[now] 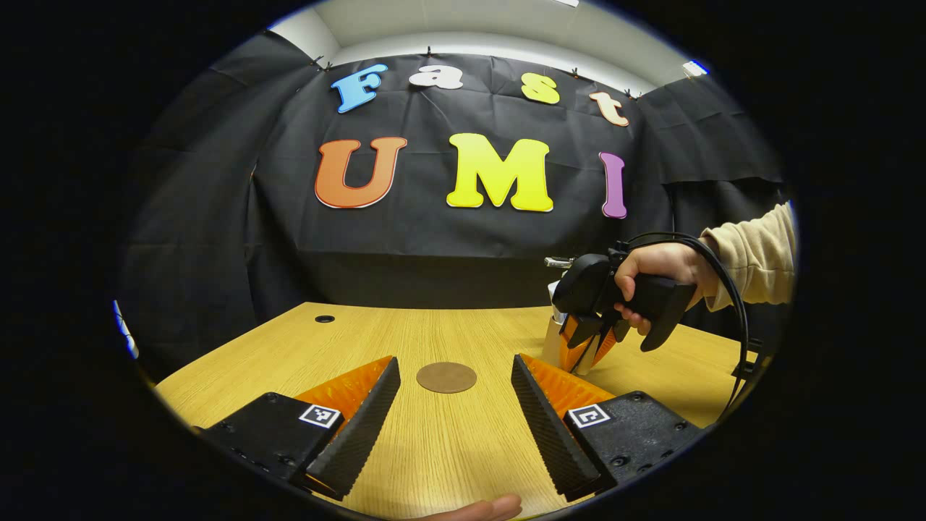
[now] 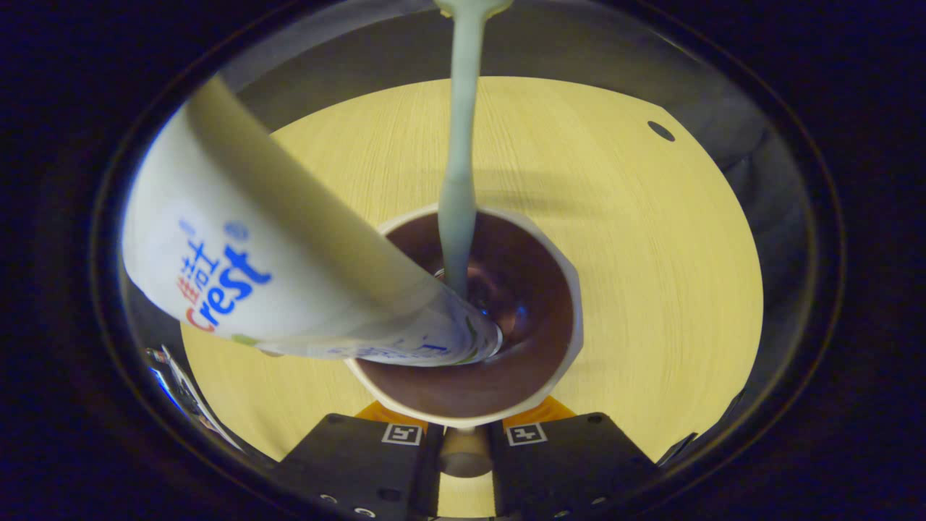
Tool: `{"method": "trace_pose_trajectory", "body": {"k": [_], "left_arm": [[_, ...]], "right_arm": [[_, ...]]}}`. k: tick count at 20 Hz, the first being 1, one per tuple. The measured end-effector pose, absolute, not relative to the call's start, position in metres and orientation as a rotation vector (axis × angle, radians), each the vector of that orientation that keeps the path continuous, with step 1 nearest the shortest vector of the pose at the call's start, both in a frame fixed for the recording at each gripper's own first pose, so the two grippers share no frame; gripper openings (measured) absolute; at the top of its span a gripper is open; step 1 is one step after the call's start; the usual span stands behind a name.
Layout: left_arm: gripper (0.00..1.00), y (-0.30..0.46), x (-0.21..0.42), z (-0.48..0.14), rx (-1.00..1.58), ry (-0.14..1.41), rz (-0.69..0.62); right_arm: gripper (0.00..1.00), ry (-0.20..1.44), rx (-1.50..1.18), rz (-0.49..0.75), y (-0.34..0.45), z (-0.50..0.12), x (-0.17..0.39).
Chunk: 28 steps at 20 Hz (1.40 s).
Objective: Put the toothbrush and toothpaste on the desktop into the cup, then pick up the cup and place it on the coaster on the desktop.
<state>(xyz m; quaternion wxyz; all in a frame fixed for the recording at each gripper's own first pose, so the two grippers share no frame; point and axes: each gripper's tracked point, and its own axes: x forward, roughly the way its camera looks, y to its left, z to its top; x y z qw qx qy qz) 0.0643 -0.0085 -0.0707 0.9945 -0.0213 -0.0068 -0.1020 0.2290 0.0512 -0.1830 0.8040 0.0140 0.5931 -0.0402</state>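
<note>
In the right gripper view I look straight down into a white cup with a dark inside. A white toothpaste tube leans into it from the upper left, and a pale green toothbrush stands in it. My right gripper sits at the cup's near side, its fingers close together on a beige part of the cup. In the left gripper view a hand holds the right gripper down against the cup at the right. My left gripper stands open, low over the desk, with the round brown coaster just beyond its fingertips.
The wooden desktop has a small cable hole at the back left. A black cable loops from the right gripper past a beige sleeve. A fingertip shows at the bottom edge.
</note>
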Motion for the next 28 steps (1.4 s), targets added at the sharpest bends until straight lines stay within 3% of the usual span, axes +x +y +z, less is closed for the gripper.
{"method": "trace_pose_trajectory", "body": {"k": [9,19,28], "left_arm": [[0.98,-0.001,0.056,-0.072,-0.074,-0.013,-0.207],[0.98,0.030,0.045,-0.086,-0.070,0.008,-0.138],[0.98,0.039,0.049,-0.104,-0.119,0.068,-0.128]], "right_arm": [[0.26,1.182,-0.034,0.008,0.085,-0.153,0.225],[0.27,1.208,-0.217,0.229,0.222,-0.180,0.227],[0.27,1.226,-0.305,0.226,0.261,-0.192,0.226]]}}
